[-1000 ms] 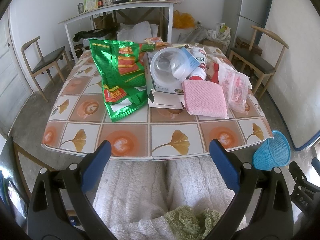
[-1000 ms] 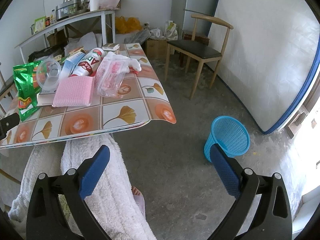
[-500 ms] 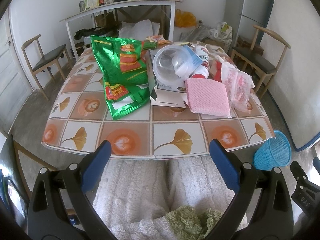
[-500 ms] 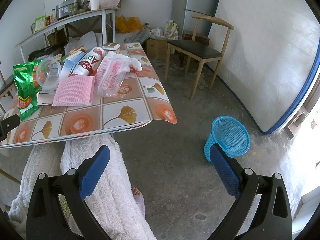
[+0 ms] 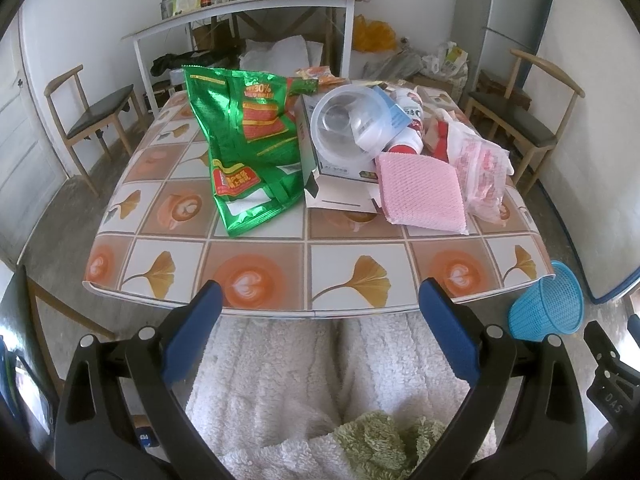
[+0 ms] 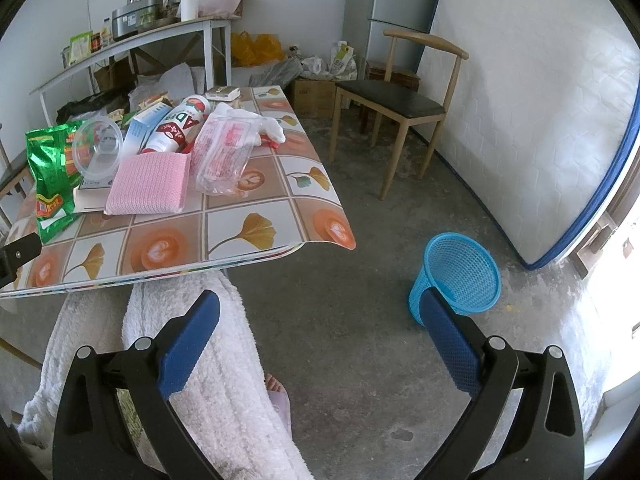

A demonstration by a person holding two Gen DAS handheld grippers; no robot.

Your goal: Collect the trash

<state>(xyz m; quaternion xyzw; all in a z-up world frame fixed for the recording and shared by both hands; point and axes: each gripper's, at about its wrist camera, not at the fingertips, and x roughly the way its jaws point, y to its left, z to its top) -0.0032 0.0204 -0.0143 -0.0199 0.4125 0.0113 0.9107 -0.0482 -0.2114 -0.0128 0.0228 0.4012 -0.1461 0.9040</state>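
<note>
Trash lies on the patterned table: a green snack bag, a white box with a clear plastic bowl on it, a pink foam pad, a clear wrapper with red print and a red-and-white bottle. A blue mesh waste basket stands on the floor right of the table; it also shows in the left wrist view. My left gripper is open and empty, held before the table's near edge. My right gripper is open and empty over the floor, near the basket.
The person's legs in a white fleece robe are under the table's near edge. Wooden chairs stand at the left and right. A grey shelf table with kitchen items stands behind. A mattress leans on the right wall.
The left gripper view has drifted a little closer to the table, so the trash sits lower in frame. The right gripper has barely moved. Both stay open.
</note>
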